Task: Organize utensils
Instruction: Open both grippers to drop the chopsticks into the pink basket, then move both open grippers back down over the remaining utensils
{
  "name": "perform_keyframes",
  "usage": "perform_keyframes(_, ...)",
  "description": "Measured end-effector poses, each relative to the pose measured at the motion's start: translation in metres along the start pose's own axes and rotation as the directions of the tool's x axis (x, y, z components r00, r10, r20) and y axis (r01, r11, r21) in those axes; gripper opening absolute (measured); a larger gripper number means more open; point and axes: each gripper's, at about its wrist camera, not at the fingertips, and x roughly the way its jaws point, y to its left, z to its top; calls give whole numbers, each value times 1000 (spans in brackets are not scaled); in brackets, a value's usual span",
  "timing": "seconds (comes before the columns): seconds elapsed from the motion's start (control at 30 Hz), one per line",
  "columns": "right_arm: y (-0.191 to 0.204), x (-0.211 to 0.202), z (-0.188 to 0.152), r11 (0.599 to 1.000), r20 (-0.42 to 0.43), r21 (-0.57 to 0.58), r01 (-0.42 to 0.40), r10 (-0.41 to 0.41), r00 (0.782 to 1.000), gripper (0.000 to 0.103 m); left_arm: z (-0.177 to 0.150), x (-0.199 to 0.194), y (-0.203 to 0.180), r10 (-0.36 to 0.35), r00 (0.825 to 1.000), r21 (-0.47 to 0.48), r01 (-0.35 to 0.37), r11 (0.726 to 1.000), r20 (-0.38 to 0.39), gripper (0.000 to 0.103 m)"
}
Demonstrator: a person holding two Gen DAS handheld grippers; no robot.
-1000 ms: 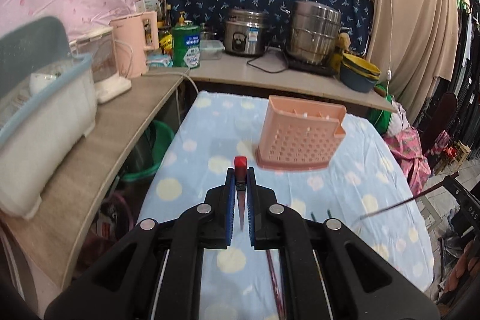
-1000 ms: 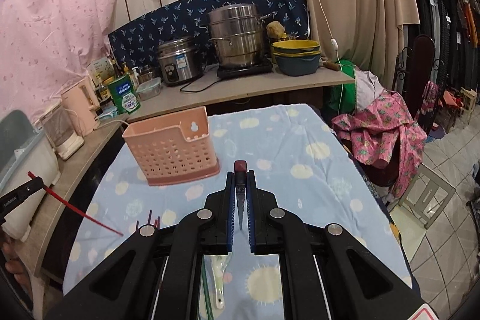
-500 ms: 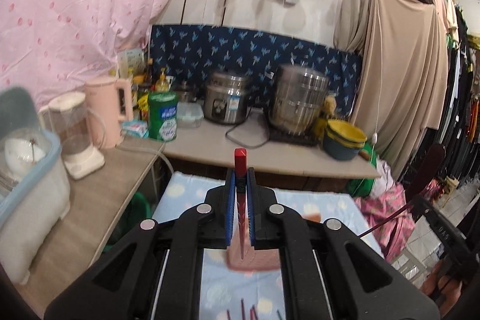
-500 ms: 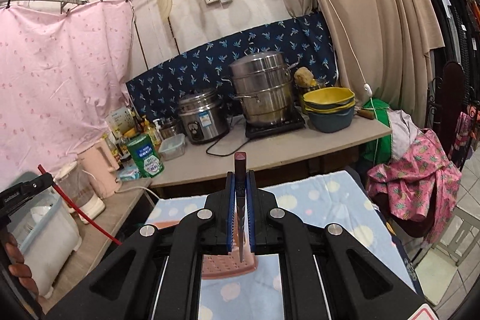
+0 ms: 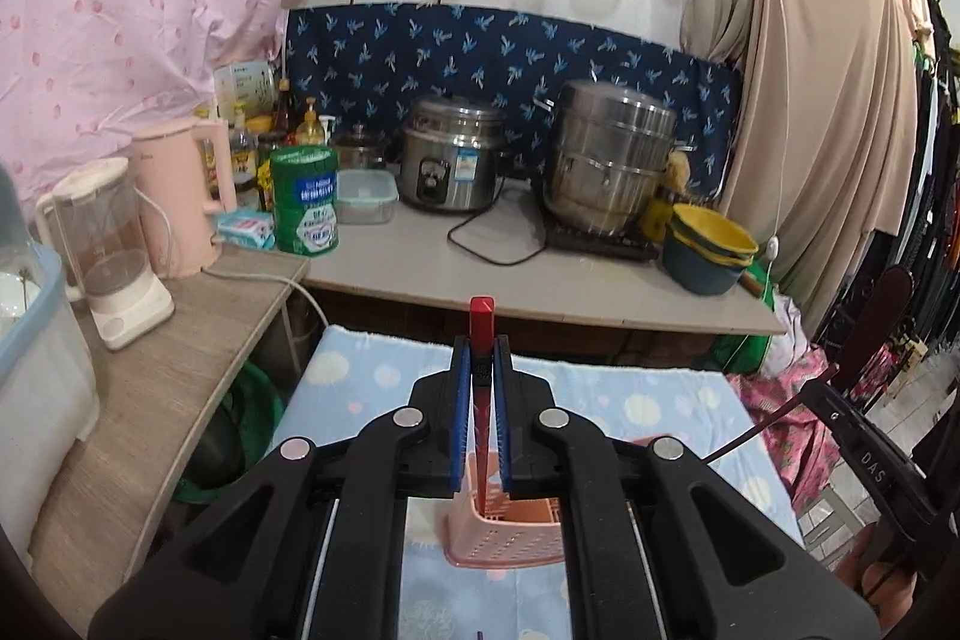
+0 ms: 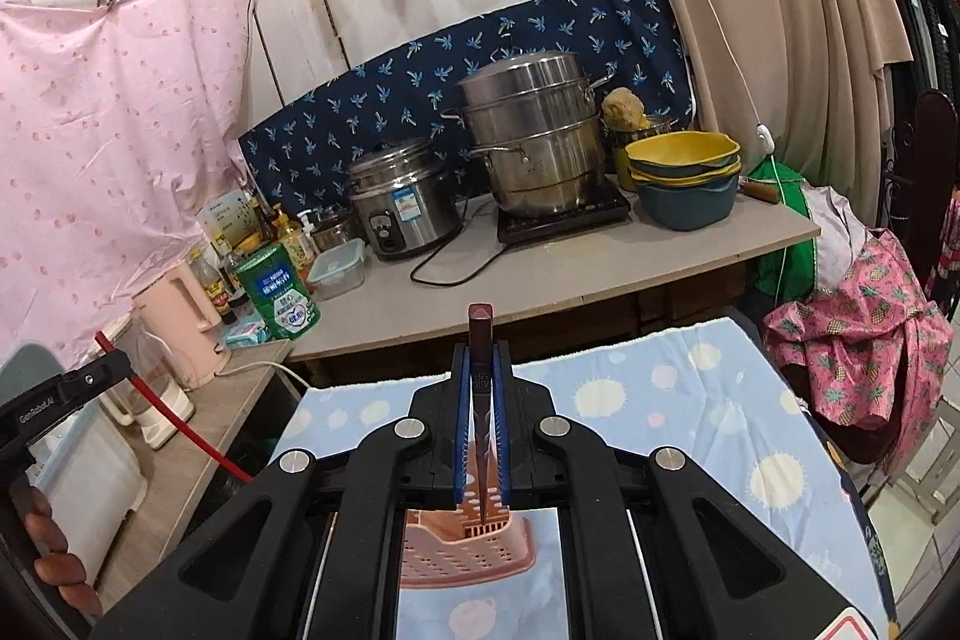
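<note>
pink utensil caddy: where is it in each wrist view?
Left wrist: pink utensil caddy at bottom centre, mostly hidden behind the left gripper.
Right wrist: caddy at bottom centre, below the right gripper.
Shared landmark: steel steamer pot on the back counter.

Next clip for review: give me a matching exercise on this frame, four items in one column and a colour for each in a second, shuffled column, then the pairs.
Items
1. chopstick in the left hand-held gripper
2. perforated plastic utensil basket
3. top bowl of the stack on the counter
4. tall tin can with a blue label

Colours
A. yellow
B. green
C. bright red
D. salmon pink

Pairs: 1-C, 2-D, 3-A, 4-B
</note>
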Motion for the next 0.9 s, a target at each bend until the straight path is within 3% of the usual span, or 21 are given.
perform_keyframes(0.1,-1,5,-7,1000,-17,-9,15,-15,1000,8,-7,8,1,18,1000,-4,-18,1000,-18,11)
perform_keyframes(0.13,-2,5,-9,1000,-12,-9,22,-22,1000,10,-8,9,3,32,999,-6,-33,999,-20,24)
perform_keyframes(0.17,-2,3,-10,999,-4,-10,30,-30,1000,11,-10,9,4,43,999,-12,-44,999,-18,46)
perform_keyframes(0.23,-2,-2,-11,999,7,-14,39,-39,999,17,-12,5,7,61,998,-22,-61,998,-1,59)
perform_keyframes(0.33,-2,-12,-12,999,23,-14,41,-41,999,25,-14,-2,10,75,997,-17,-75,997,1,64)
perform_keyframes(0.57,-1,-56,-22,1000,41,-12,23,-23,999,32,-32,-35,19,72,997,-34,-73,997,-19,80)
perform_keyframes(0.9,-6,-120,-92,1000,-46,-15,27,-28,999,35,-103,-94,25,68,994,-15,-70,997,-89,85)
